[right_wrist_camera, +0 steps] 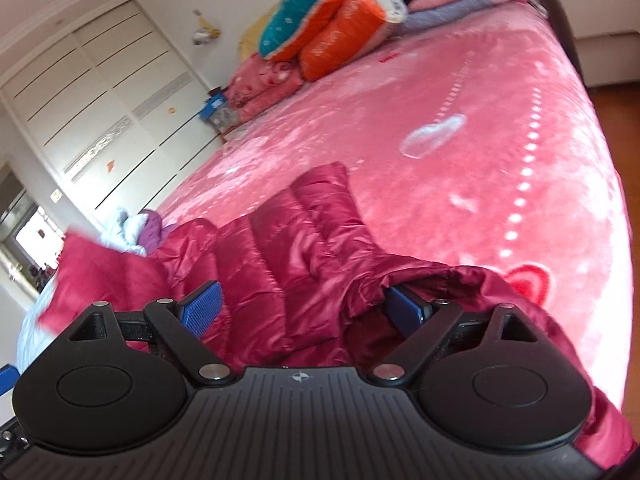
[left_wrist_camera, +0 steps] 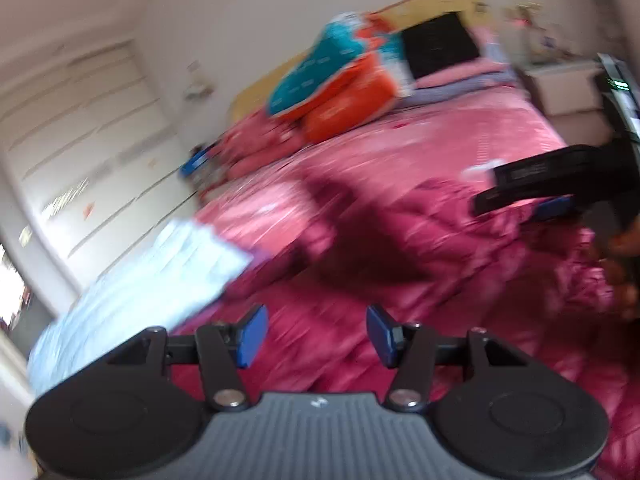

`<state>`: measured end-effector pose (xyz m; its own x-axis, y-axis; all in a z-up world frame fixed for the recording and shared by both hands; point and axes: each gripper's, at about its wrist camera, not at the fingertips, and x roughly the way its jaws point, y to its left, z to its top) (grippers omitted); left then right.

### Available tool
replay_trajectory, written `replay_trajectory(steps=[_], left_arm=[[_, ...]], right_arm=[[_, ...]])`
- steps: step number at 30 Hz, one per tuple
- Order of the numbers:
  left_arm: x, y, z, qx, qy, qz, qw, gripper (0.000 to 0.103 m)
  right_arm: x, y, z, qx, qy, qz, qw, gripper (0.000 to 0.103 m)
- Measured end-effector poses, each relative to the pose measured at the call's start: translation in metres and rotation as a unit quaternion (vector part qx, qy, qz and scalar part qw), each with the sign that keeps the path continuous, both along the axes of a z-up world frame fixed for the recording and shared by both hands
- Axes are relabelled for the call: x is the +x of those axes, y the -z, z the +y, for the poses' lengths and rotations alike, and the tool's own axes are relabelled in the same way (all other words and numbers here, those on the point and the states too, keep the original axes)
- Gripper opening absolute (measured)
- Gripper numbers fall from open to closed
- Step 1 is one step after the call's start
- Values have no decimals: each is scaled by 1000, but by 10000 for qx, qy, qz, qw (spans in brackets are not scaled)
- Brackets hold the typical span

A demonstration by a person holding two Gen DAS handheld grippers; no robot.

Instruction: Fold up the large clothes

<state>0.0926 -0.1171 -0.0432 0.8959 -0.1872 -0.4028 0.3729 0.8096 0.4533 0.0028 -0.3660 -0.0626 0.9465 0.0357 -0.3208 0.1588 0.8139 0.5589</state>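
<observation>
A crimson quilted puffer jacket (right_wrist_camera: 296, 256) lies on the pink bed; in the blurred left wrist view it (left_wrist_camera: 420, 248) fills the middle and right. My left gripper (left_wrist_camera: 316, 334) is open and empty just above the jacket. My right gripper (right_wrist_camera: 304, 306) is open, its pads set wide, with jacket fabric bunched between them; the right pad (right_wrist_camera: 404, 308) sits under a fold of the fabric. The right gripper also shows in the left wrist view (left_wrist_camera: 528, 194) at the right edge, over the jacket.
The pink bedspread (right_wrist_camera: 480, 140) stretches away to the headboard. Teal and orange bedding (right_wrist_camera: 332, 12) and folded pink blankets (right_wrist_camera: 264, 84) are piled at the far end. A pale blue cloth (left_wrist_camera: 136, 288) lies at the left. White wardrobe doors (right_wrist_camera: 104, 92) stand left; a nightstand (left_wrist_camera: 568, 84) stands far right.
</observation>
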Motion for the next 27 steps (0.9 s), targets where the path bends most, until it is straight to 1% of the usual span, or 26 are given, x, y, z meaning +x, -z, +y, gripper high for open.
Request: replay_trajectory(steps=[2, 3, 5, 7, 10, 12, 14, 16, 20, 22, 25, 27], left_arm=[[8, 5, 23, -193, -424, 83, 9989, 56], [15, 7, 35, -356, -679, 182, 9969, 56], [28, 11, 55, -796, -1120, 330, 9900, 56], [42, 12, 72, -1285, -1472, 397, 9799, 56], [59, 8, 86, -1872, -1727, 399, 9662, 55], [69, 7, 89, -2121, -1774, 364, 9603, 56], [79, 8, 87, -2235, -1741, 337, 9584, 56], [91, 14, 86, -2265, -1726, 380, 9578, 59], [115, 37, 85, -2261, -1826, 813, 9534, 59], [115, 47, 76, -2212, -1733, 898, 9555, 59], [110, 50, 66, -2272, -1490, 995, 9572, 59], [107, 50, 62, -2218, -1409, 942, 9602, 59]], right_arm=[[0, -4, 6, -127, -47, -64, 9999, 103], [-1, -7, 10, -247, -26, -126, 9996, 103], [-6, -11, 18, -537, 72, -279, 9981, 103], [-8, -13, 24, -739, 202, -306, 9966, 103], [-9, -16, 30, -994, 495, -305, 9933, 103], [-11, -17, 36, -1174, 677, -362, 9901, 103], [-9, -15, 40, -1229, 715, -220, 9896, 103], [-4, -10, 45, -1191, 638, -3, 9908, 103], [1, -5, 53, -1243, 296, 233, 9915, 103], [7, -4, 58, -1259, 122, 334, 9914, 103], [11, 1, 63, -1100, -407, 412, 9922, 103], [11, 2, 72, -1288, -635, 481, 9885, 103]])
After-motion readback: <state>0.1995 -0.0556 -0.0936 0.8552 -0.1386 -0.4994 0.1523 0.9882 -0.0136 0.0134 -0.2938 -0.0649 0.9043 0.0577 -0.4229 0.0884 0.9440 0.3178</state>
